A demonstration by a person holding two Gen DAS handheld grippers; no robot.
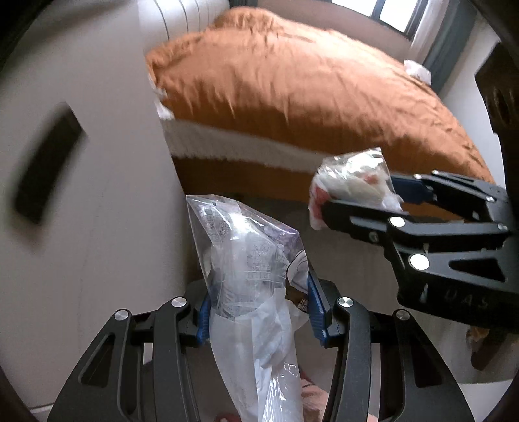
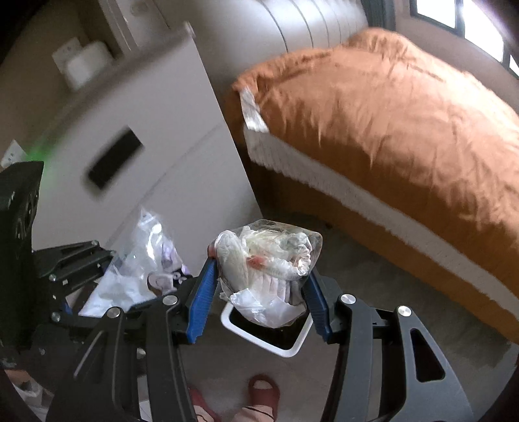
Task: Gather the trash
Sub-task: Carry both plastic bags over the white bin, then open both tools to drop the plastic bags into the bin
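**A:** Left tool (image 1: pixel 258 313) clamped on a tall clear bag of trash (image 1: pixel 249 259), blue pads pressed into both sides, bag sticking straight up. Right tool (image 2: pixel 261 292) squeezed around a smaller crumpled bundle of plastic and tissue (image 2: pixel 266 259), held up in the air.

**B:** Anything underneath?

**A:** Yep, white-rimmed bin (image 2: pixel 292 349) on the floor, right below the bundle in the right wrist view, dark inside. Red slippers (image 2: pixel 263 388) just near it at the bottom edge.

**B:** Blocking anything?

**A:** Left tool's bag off to the left of the bundle, near but not touching. White cabinet (image 2: pixel 155 107) with a dark slot close behind both, blurry.

**B:** And the room?

**A:** Bedroom. Bed with an orange blanket (image 1: pixel 292 81) and a white fringe, padded headboard (image 2: pixel 292 22), window (image 2: pixel 454 16) in the far corner, greyish floor (image 2: pixel 373 266). Small white heap (image 1: pixel 418 69) on the bed's far edge, too blurry to tell what.
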